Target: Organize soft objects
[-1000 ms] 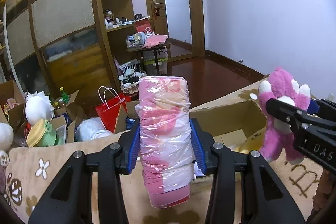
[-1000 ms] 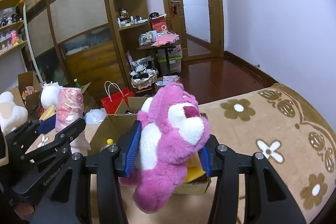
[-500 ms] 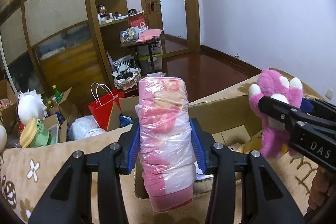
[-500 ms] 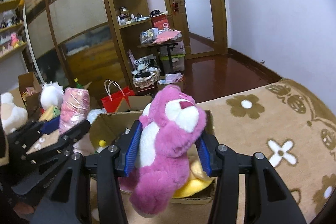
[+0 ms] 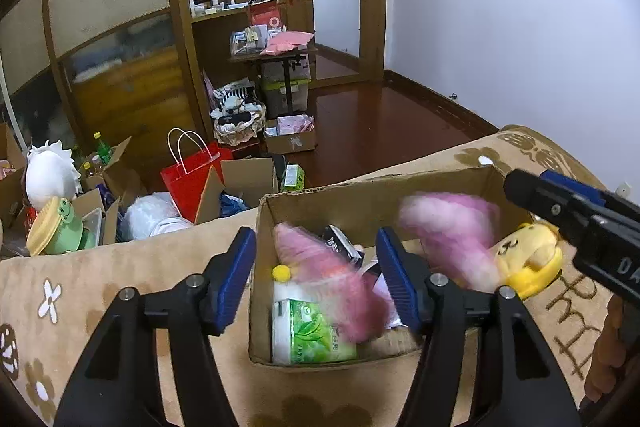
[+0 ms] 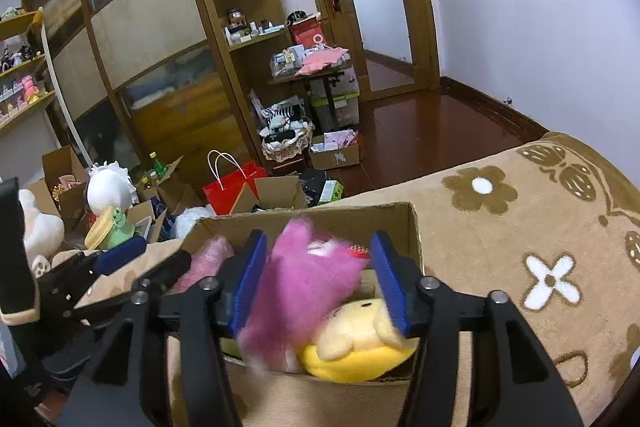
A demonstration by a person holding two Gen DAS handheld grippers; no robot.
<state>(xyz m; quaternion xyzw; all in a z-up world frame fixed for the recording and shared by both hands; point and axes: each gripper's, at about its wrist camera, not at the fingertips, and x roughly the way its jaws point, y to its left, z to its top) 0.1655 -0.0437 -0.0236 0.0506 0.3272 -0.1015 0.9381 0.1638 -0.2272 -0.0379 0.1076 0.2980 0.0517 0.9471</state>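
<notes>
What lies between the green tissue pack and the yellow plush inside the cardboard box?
In the left wrist view, the blurred pink wrapped roll lies between the green tissue pack and the yellow plush.

The right gripper [image 6: 318,279] has just been opening. A blurred pink plush [image 6: 308,283] sits loose between its jaws, over the cardboard box [image 6: 412,227].

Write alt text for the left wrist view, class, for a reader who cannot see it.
The open left gripper, its jaws just opened, hangs over a cardboard box on a floral blanket as a blurred pink plastic-wrapped roll drops inside beside a green tissue pack. A blurred pink plush and yellow plush lie further right, under the right gripper.
</notes>
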